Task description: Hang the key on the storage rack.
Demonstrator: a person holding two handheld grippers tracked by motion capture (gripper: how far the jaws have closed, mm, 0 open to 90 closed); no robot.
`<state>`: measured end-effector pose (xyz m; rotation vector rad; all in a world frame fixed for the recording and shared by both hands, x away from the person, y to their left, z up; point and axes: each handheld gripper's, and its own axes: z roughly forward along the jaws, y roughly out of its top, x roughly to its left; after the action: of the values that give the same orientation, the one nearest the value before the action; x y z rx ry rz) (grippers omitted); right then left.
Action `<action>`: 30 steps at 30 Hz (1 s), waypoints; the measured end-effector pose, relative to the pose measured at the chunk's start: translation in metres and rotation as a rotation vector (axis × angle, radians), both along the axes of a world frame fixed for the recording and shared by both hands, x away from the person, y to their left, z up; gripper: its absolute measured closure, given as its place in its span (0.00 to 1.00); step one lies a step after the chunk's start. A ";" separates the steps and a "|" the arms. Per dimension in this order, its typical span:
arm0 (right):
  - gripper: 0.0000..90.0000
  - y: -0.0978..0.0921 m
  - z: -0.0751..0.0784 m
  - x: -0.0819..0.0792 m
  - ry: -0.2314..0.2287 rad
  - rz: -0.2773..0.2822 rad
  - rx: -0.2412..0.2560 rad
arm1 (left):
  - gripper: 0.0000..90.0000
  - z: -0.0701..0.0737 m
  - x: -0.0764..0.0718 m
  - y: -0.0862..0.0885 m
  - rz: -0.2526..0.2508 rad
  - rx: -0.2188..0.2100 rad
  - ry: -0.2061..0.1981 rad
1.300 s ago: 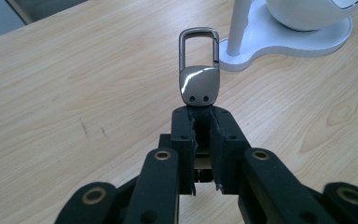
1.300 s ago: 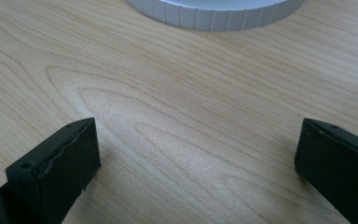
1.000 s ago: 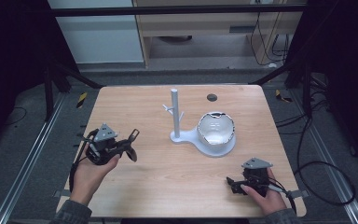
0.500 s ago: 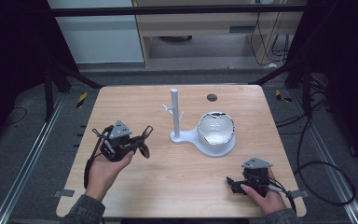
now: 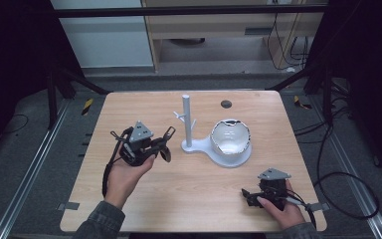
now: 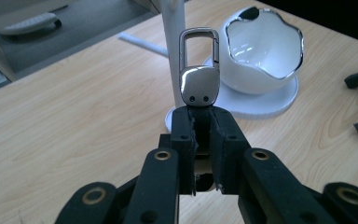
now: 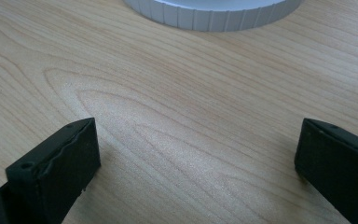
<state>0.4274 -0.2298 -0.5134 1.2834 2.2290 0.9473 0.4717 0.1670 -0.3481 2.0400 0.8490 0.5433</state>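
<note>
one pale wooden table (image 5: 194,199) stands on dark grey floor (image 5: 20,164).

Black fingers (image 6: 191,140), brass rivets, grey three-cornered plates, dark sleeves (image 5: 97,221).

Left claw (image 5: 166,144) raised beside white stand (image 5: 187,124); right claw (image 5: 248,195) low on wooden table (image 5: 189,199), well apart.

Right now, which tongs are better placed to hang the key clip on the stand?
Left. The left tongs are shut on the metal clip, right before the white stand's post. The right tongs are open, holding nothing, low by the table's near edge.
</note>
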 end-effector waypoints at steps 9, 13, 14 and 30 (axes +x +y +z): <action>0.00 0.000 0.000 0.000 0.000 0.000 0.000 | 0.89 0.004 0.004 -0.009 0.016 -0.029 -0.038; 0.00 0.000 0.000 0.000 0.001 -0.001 -0.001 | 0.89 0.008 0.007 -0.009 0.030 -0.047 -0.044; 0.00 0.000 0.000 0.000 0.000 0.000 -0.001 | 0.89 0.009 0.008 -0.009 0.031 -0.055 -0.043; 0.00 0.000 0.000 0.000 0.002 -0.001 -0.001 | 0.89 0.012 0.026 -0.016 0.056 -0.059 -0.033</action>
<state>0.4272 -0.2298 -0.5132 1.2849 2.2297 0.9455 0.4981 0.1506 -0.3358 1.9532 0.8941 0.5748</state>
